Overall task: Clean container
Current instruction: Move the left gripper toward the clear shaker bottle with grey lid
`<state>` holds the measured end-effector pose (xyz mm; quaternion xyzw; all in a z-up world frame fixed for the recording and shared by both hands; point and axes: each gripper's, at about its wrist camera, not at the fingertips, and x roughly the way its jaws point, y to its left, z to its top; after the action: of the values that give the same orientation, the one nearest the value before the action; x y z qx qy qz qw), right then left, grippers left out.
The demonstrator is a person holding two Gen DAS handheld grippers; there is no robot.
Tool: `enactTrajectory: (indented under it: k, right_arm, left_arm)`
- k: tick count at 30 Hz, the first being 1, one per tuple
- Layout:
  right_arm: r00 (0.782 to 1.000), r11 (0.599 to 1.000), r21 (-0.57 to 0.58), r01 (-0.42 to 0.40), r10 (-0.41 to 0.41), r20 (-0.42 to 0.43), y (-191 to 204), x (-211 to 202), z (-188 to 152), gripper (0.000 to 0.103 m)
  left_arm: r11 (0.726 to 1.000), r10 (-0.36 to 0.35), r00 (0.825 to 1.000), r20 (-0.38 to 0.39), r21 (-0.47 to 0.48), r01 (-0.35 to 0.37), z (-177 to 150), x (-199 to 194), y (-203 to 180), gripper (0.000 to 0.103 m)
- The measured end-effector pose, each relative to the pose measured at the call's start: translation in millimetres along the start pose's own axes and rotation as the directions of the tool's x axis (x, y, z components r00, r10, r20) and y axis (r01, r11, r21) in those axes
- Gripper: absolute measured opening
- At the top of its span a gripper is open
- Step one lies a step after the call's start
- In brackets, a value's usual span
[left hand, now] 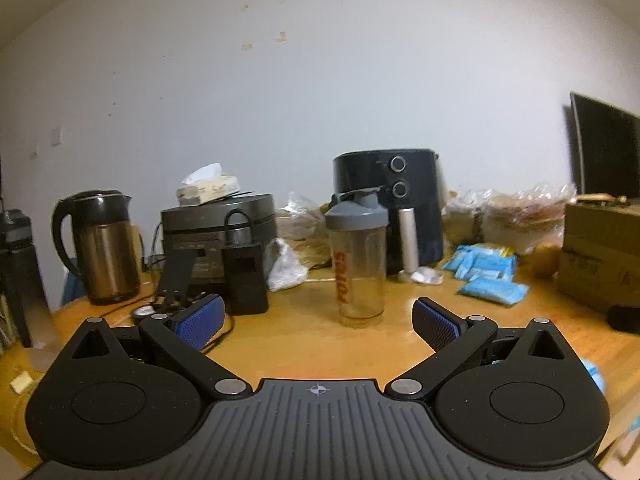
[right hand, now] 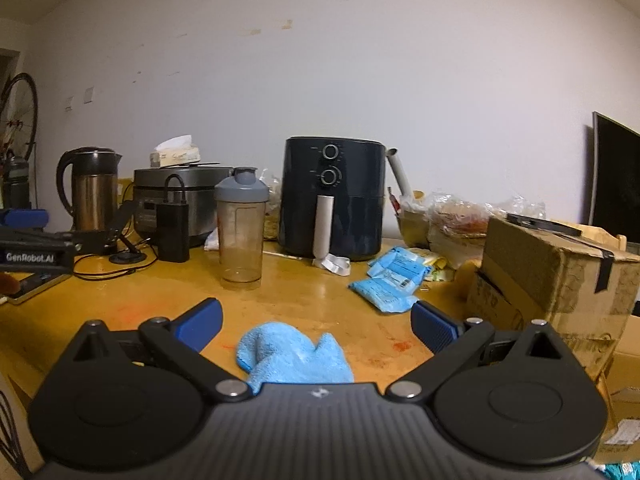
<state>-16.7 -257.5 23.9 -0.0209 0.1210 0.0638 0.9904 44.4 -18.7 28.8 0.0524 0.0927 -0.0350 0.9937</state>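
Glossy wooden table [right hand: 320, 292], translucent cylindrical shaker [right hand: 241, 226], fluffy cloth [right hand: 292, 354]

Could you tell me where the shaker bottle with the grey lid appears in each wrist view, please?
Left wrist view: the shaker bottle stands upright at centre, just ahead of the open left gripper.
Right wrist view: it stands left of centre, farther off; a blue cloth lies by the open right gripper.
Shared landmark: the black air fryer behind it.
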Motion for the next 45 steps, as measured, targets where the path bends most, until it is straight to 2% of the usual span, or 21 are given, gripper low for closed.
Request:
enactTrajectory:
  k: [13,19,33,45]
  right_arm:
    - [1.0,1.0,0.001,-0.002,0.002,0.026,-2.0,5.5,7.3,0.103]
    - [0.999,1.0,-0.003,0.009,-0.009,0.037,-3.4,9.5,9.5,0.103]
    - [0.999,1.0,0.015,-0.001,0.0,0.036,-6.5,21.0,6.8,0.103]
    - [1.0,0.999,0.038,0.006,-0.007,0.028,-14.2,24.3,7.2,0.103]
  left_arm:
    - [0.999,-0.019,1.0,0.025,-0.044,0.02,2.3,15.6,10.2,0.103]
    - [0.999,-0.03,0.998,0.056,-0.033,0.032,8.5,15.8,13.7,0.103]
    - [0.999,-0.047,0.998,0.037,-0.014,0.048,13.7,45.0,6.6,0.103]
    - [0.995,-0.08,0.996,0.027,-0.051,0.081,20.2,59.3,-0.5,0.103]
